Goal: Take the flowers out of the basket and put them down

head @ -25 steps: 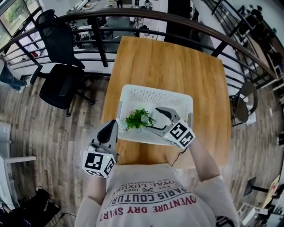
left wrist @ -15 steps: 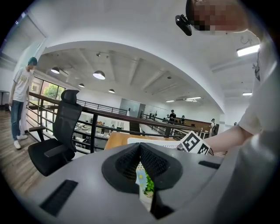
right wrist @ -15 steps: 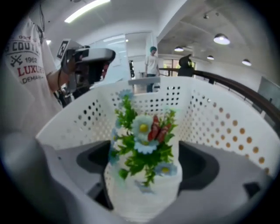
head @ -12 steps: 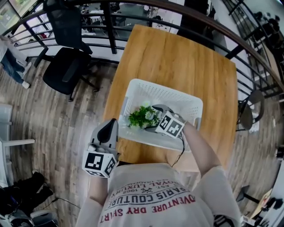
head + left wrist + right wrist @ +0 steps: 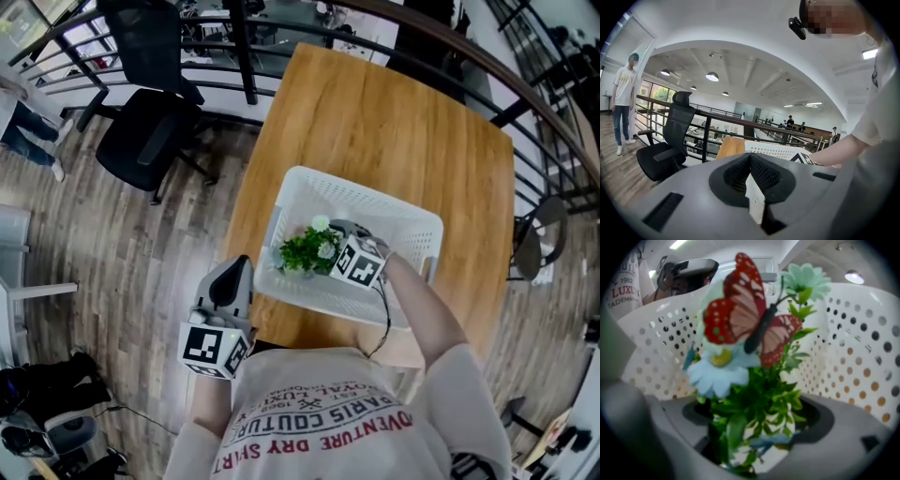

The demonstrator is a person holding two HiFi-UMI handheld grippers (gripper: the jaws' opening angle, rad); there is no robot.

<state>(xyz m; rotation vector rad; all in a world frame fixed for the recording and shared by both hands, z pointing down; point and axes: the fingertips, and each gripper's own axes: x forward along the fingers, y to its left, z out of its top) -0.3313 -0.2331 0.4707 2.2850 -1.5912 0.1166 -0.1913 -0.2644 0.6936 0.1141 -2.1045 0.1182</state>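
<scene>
There was one bunch of flowers (image 5: 754,394), and it stood inside the one basket (image 5: 361,195), toward that basket's left half. In the right gripper view two blooms could be counted, a pale blue one (image 5: 715,373) low down and a mint-green one (image 5: 806,282) at the top, with a single red butterfly (image 5: 750,324) fixed among the green leaves. The basket was white with perforated walls, and nothing else showed in it but the bunch.

The right claw (image 5: 750,432) was down in the basket, its jaws drawn in on the leafy base of the flowers, the foliage filling the narrow gap between them. The left claw (image 5: 750,164) had its jaws pressed fully together with nothing between them; it hung outside the basket, near its front left corner, at the near left edge of the surface (image 5: 394,112).

The basket sat on the near half of that wooden surface. Beyond the surface's left side stood one black office chair (image 5: 155,141) by a dark railing (image 5: 239,47), and one person (image 5: 623,103) stood on the floor at the far left of the left gripper view.
</scene>
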